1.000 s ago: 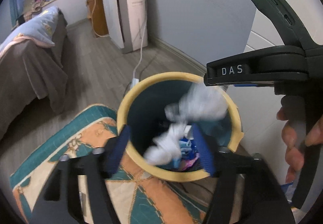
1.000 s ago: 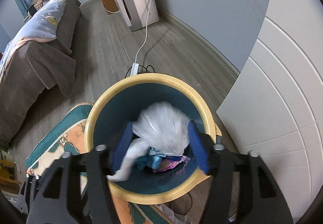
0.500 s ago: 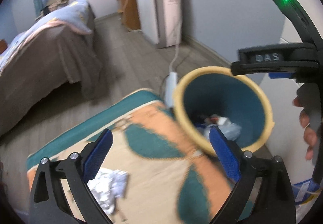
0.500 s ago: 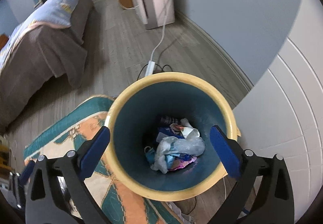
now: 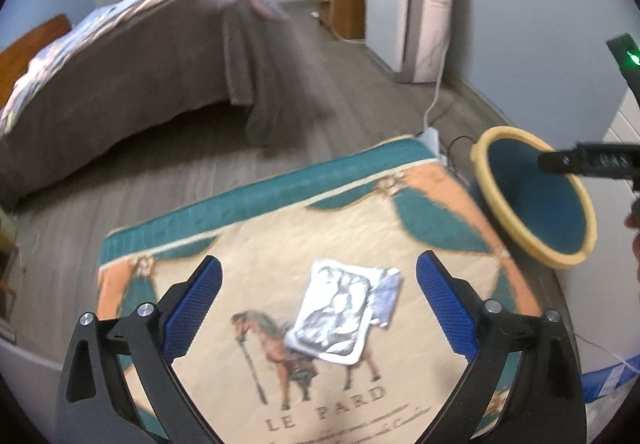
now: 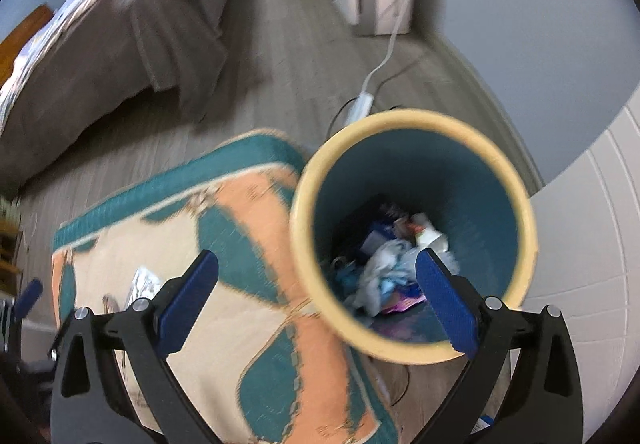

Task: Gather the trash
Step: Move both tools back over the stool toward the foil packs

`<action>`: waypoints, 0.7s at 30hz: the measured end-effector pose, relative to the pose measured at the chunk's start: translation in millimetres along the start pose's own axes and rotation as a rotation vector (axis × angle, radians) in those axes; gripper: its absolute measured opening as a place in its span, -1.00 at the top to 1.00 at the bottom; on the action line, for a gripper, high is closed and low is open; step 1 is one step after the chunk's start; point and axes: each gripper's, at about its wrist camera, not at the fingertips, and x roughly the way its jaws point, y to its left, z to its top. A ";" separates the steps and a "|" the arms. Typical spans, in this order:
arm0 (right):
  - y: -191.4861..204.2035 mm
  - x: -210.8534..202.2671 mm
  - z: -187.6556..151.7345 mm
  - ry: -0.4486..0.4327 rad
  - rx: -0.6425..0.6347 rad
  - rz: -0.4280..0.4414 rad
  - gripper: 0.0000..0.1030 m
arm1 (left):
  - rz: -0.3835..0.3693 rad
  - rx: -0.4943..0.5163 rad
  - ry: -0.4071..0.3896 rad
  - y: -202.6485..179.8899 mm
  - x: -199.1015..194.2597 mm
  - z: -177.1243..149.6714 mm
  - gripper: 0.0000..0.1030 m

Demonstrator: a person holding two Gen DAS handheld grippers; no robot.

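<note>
Bedroom floor, patterned rug (image 5: 256, 236): left tool (image 5: 318, 308) gapes wide above a foil wrapper (image 5: 334, 318); right tool (image 6: 316, 300), wide and empty, hangs over the bin (image 6: 412, 123). Next: lower and pinch the wrapper.

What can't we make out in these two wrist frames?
- Left wrist view: bin contents hidden; only its tilted inner wall shows, and the right gripper's body crosses the rim.
- Left wrist view: lower rug lettering partly covered by the left gripper fingers.
- Right wrist view: foil wrapper mostly behind a finger, motion-blurred.
- Right wrist view: trash in bin too blurred to identify singly.
</note>
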 end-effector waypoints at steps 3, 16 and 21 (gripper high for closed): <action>21.5 6.1 -7.7 0.025 -0.055 -0.004 -0.89 | 0.013 -0.002 0.010 17.2 1.1 -10.2 -0.87; 104.0 51.3 -30.4 0.154 -0.149 0.040 -0.66 | 0.055 -0.038 0.042 79.2 1.3 -31.1 -0.88; 130.0 78.1 -41.9 0.228 -0.161 0.049 -0.27 | 0.072 -0.004 0.052 85.9 2.7 -38.1 -0.88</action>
